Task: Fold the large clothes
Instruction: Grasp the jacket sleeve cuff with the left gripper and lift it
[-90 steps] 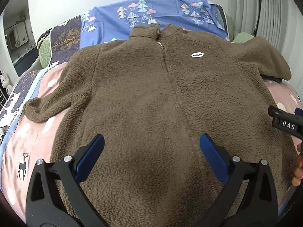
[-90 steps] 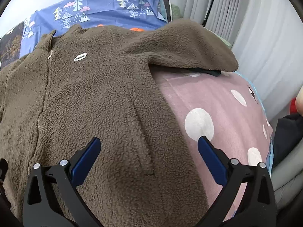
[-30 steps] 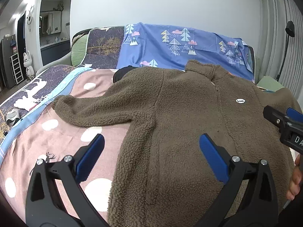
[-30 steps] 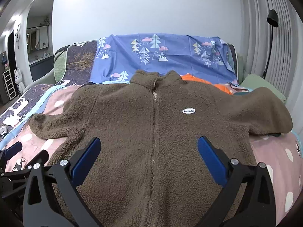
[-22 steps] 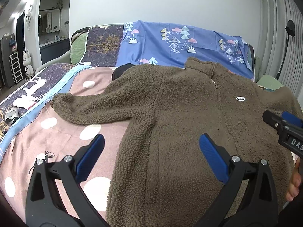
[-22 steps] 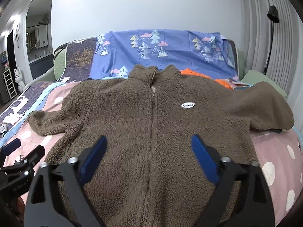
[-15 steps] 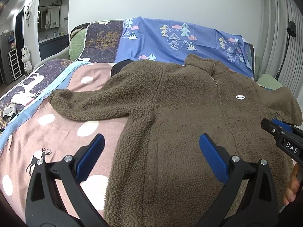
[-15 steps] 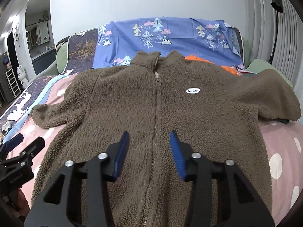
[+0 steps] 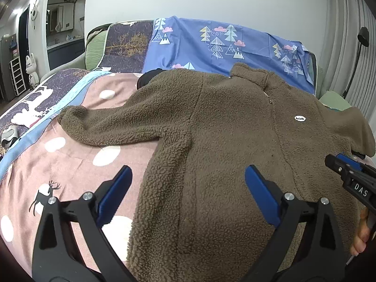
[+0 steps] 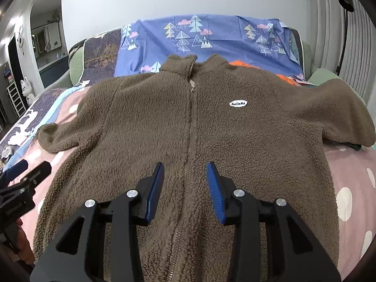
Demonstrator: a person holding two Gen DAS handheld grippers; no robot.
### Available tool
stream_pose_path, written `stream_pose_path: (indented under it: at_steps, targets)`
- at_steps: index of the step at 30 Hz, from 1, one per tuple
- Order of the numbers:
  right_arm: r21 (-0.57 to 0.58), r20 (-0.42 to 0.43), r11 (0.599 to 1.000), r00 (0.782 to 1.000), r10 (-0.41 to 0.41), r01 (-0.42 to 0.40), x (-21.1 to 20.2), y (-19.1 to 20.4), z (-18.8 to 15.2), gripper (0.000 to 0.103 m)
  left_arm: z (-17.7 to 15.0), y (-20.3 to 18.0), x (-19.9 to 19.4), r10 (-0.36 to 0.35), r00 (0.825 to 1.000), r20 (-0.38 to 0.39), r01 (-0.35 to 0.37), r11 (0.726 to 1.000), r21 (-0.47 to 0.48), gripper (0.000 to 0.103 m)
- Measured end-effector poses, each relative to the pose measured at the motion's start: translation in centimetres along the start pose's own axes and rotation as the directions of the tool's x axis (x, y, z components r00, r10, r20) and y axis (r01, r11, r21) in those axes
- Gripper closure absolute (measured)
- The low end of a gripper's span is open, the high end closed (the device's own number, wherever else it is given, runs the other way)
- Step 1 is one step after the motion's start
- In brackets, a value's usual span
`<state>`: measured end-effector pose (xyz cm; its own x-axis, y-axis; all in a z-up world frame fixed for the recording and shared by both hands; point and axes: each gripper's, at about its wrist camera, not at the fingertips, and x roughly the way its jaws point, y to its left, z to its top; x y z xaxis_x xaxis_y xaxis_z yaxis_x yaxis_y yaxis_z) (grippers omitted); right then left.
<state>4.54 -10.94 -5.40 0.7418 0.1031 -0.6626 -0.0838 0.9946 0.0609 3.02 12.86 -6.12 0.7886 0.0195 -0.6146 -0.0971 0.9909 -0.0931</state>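
Grippers both tilt down over a brown fleece zip-front jacket [image 10: 235,141] spread flat, front up, on a pink bedspread w/ white dots [image 9: 77,155]. Left gripper [image 9: 188,188] sits at the jacket's left side edge, blue pads [image 9: 115,192] spread wide, one over the bedspread, the other over fleece; nothing pinched. Right gripper [image 10: 185,188] hangs over the lower zip line, jaws just narrowed to a small gap that straddles the zip; fabric lies below, not clamped between the pads as far as the view shows. Left wrist view shows what the right can't: the right gripper's black tip w/ "DAS" label at far right and a bit of the person's hand [image 9: 359,235] behind it, plus a dark item [image 9: 145,78] poking out behind the jacket's shoulder. Right wrist view adds an orange cloth [image 10: 282,75] behind the collar, the white oval chest label [image 10: 238,103], and the left gripper's tip at the lower-left edge. Left sleeve [image 9: 105,129] lies out across the bedspread, w/ bare spread beyond it toward a dark deer-print strip. Right sleeve [image 10: 340,112] reaches the bed's right edge, little room there. Blue tree-print sheet [image 10: 211,37] covers the headboard end, just beyond the collar.
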Motion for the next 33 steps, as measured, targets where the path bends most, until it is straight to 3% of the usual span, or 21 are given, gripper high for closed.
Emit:
stream_pose_path:
  at_steps: [4,12,20,24,27,30,33]
  targets:
    - [0.004,0.005,1.000,1.000,-0.003,0.003,0.0,-0.2,-0.1,0.063,0.0,1.1,0.6,-0.004,1.000,-0.023,0.004,1.000,-0.029,0.013]
    - [0.028,-0.025,1.000,1.000,0.010,-0.009,0.5,-0.7,-0.2,0.059,0.3,3.4,1.3,0.000,0.999,-0.044,-0.004,0.995,-0.095,0.013]
    - [0.016,-0.039,1.000,0.999,0.008,-0.008,1.0,-0.7,-0.3,0.059,0.7,4.2,1.5,0.023,0.999,-0.041,-0.027,0.995,-0.098,0.013]
    - [0.005,-0.054,1.000,0.999,0.007,-0.007,1.4,-0.9,-0.4,0.055,1.1,4.8,2.1,0.023,0.998,-0.057,-0.029,0.995,-0.095,0.007]
    - [-0.010,-0.063,1.000,0.998,-0.007,0.007,1.6,-1.4,-0.6,0.053,2.0,7.5,3.4,0.031,0.997,-0.068,-0.040,0.991,-0.131,0.003]
    - [-0.014,-0.078,1.000,0.997,-0.021,0.020,1.6,-2.4,-0.6,0.052,2.6,13.3,5.9,0.089,0.991,-0.103,-0.113,0.960,-0.256,0.003]
    - [-0.021,-0.081,0.999,0.996,-0.042,0.040,1.6,-3.4,-0.2,0.049,3.0,20.4,9.2,0.115,0.982,-0.150,-0.167,0.898,-0.408,0.003]
